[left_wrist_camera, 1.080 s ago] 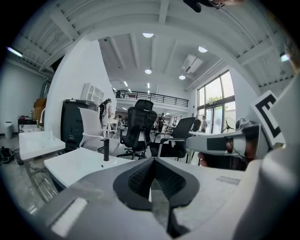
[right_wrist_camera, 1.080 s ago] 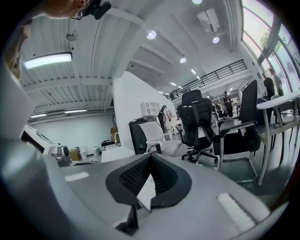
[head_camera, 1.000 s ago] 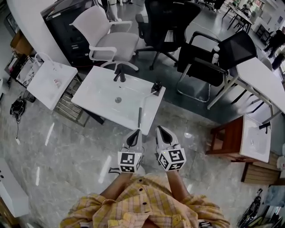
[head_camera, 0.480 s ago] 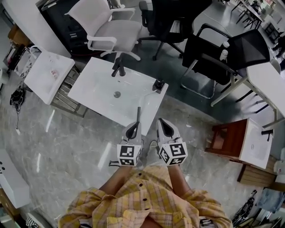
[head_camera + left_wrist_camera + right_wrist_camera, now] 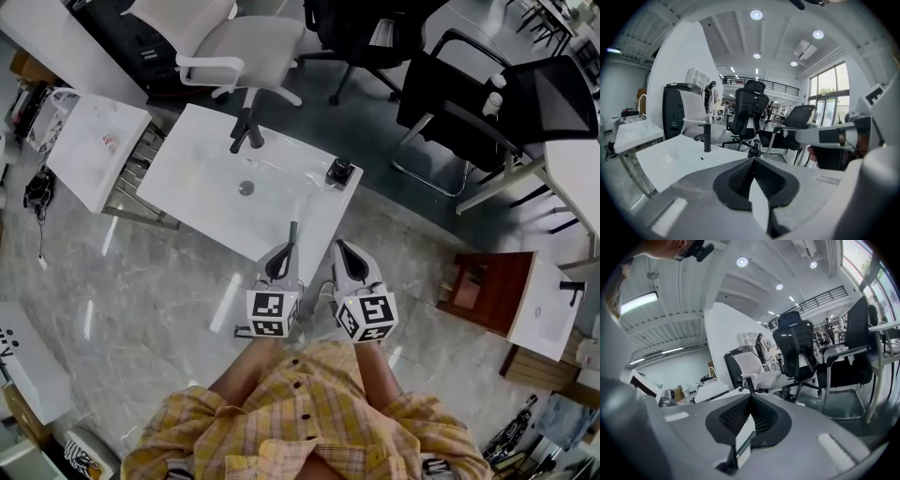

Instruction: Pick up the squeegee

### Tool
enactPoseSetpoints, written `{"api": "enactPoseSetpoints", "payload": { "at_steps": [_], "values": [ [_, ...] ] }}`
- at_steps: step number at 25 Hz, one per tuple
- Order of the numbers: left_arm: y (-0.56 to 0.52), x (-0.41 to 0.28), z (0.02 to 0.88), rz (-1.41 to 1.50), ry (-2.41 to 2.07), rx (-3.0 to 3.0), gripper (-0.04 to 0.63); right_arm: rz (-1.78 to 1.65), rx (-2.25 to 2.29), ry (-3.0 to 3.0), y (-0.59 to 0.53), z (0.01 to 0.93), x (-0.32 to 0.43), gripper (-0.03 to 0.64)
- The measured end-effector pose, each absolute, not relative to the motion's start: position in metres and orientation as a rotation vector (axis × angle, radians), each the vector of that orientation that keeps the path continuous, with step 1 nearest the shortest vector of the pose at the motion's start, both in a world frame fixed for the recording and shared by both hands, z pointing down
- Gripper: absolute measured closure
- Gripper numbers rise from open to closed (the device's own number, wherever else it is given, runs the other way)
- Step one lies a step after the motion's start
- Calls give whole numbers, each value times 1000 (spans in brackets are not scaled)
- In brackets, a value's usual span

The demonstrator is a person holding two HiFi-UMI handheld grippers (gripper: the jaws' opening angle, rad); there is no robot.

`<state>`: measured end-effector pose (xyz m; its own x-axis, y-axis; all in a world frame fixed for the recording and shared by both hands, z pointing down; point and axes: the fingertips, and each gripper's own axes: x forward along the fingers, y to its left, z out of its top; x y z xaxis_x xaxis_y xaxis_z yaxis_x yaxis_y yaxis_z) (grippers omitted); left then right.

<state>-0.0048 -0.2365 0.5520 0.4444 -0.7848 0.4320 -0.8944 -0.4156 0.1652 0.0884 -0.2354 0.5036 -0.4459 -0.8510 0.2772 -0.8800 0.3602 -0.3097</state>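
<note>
- A white tabletop [image 5: 192, 202] with a shallow basin is seen in the upper middle of the head view. A black faucet [image 5: 246, 131] stands at its far edge, a drain [image 5: 246, 187] is set in its middle, and a small black object [image 5: 339, 172] sits at its right corner.
- A grey marble floor [image 5: 141, 309] is seen round it. A white chair [image 5: 234, 42] and black chairs [image 5: 487, 103] are placed beyond, a second white basin [image 5: 94, 155] at the left, and a wooden stand [image 5: 478, 286] at the right.
- The squeegee [image 5: 292, 234] is seen as a thin dark bar on the near right edge of the tabletop. Its long axis runs almost straight up and down the frame. Which end carries the blade cannot be told.
- The left gripper [image 5: 282, 251] is held just below the squeegee's near end; contact cannot be judged. Its jaws are closed together, with nothing between them.
- The right gripper [image 5: 339, 247] is held beside it, to the right, off the tabletop edge. Its jaws are likewise closed and empty.
</note>
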Motion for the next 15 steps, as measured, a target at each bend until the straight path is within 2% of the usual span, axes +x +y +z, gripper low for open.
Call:
{"api": "enactPoseSetpoints", "payload": {
  "at_steps": [15],
  "values": [
    [-286, -10, 639, 516, -1325, 2109, 597, 736, 1532, -2477, -268, 555, 80, 617]
  ]
}}
